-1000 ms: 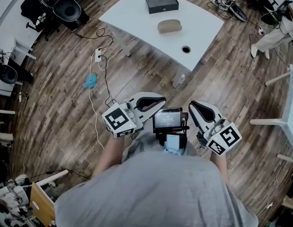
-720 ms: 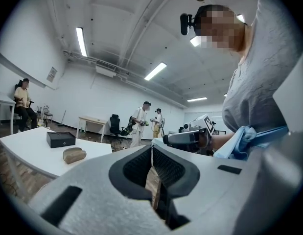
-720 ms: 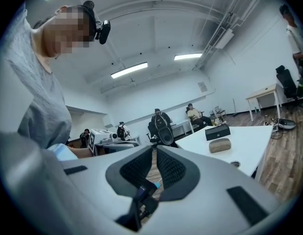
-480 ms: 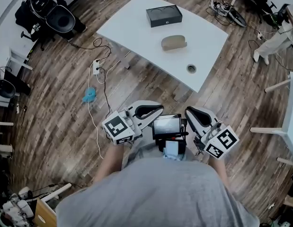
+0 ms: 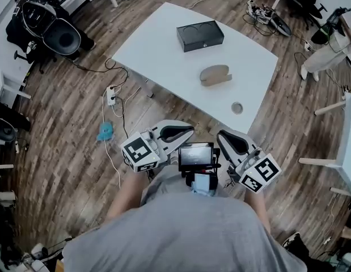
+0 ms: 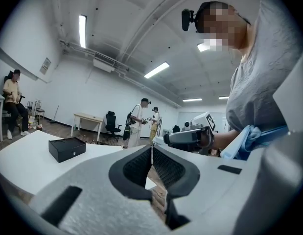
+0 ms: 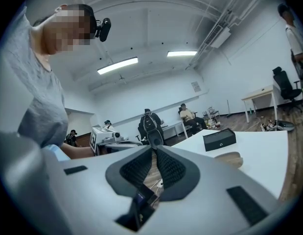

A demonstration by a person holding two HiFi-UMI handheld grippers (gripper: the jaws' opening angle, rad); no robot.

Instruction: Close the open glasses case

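A tan oval glasses case point(image 5: 215, 74) lies on the white table point(image 5: 164, 55), and I cannot tell whether its lid is up. It also shows low in the right gripper view as the tan case point(image 7: 228, 158). Behind it stands a black rectangular box point(image 5: 199, 35), which appears as the black box point(image 6: 66, 149) and the black box point(image 7: 219, 139) in the two gripper views. My left gripper point(image 5: 189, 131) and right gripper point(image 5: 220, 136) are held close to my chest, short of the table's near edge. The left gripper point(image 6: 151, 146) and the right gripper point(image 7: 153, 147) are both shut with nothing between the jaws.
A round cable hole point(image 5: 237, 107) sits near the table's front corner. On the wood floor lie a power strip with cables point(image 5: 110, 98) and a blue object point(image 5: 105, 131). Black office chairs point(image 5: 50, 30) stand at the far left. Several people stand in the background.
The table with the case and box has drawn closer and lower in the head view. Both grippers advanced with me toward it and stayed shut.
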